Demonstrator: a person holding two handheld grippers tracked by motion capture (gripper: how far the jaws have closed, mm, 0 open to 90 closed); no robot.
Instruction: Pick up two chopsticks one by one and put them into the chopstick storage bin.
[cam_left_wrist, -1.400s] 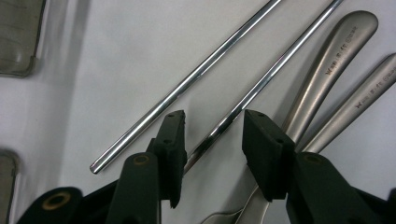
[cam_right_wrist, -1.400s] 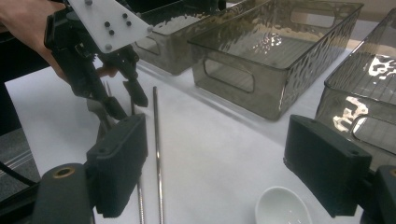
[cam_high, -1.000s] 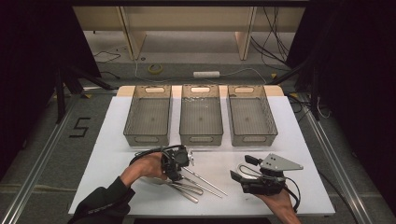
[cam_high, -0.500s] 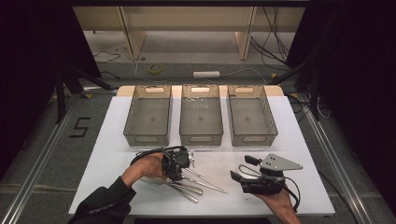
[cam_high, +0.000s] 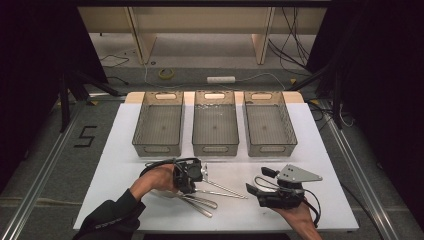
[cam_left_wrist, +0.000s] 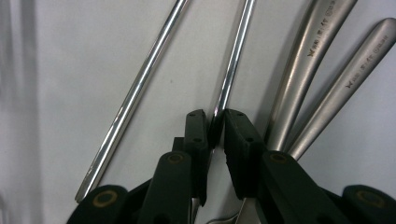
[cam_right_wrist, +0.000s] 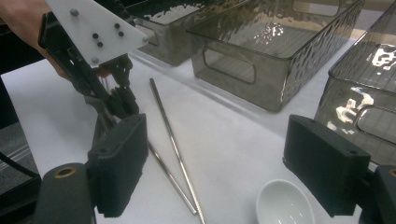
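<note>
At the lower centre of the high view, the left gripper (cam_high: 196, 176) bears down on a scatter of cutlery on the white table (cam_high: 320, 150). Its jaws have just been closing, and in the left gripper view they stand nearly together, pinching one chopstick (cam_left_wrist: 232, 65) that runs up from between the pads toward the top of the frame. A second chopstick (cam_left_wrist: 135, 88) lies free to the left of it, apart from the jaws, and two matte metal handles (cam_left_wrist: 299, 70) slant up at the right edge, just beside the right-hand jaw.

The right gripper (cam_high: 257, 187) rests at the lower right of the high view, jaws wide apart and empty. In its own view a white spoon (cam_right_wrist: 280, 203) sits between those jaws at the bottom of the frame, untouched.

Three smoky plastic bins (cam_high: 215, 125) line up across the middle of the table, well beyond the cutlery.

The step in hand looks like securing the pick on the chopstick. The next move likely calls for a straight lift clear of the neighbouring handles, keeping the slim, slippery rod from pivoting in the pads, before carrying it toward a bin.
</note>
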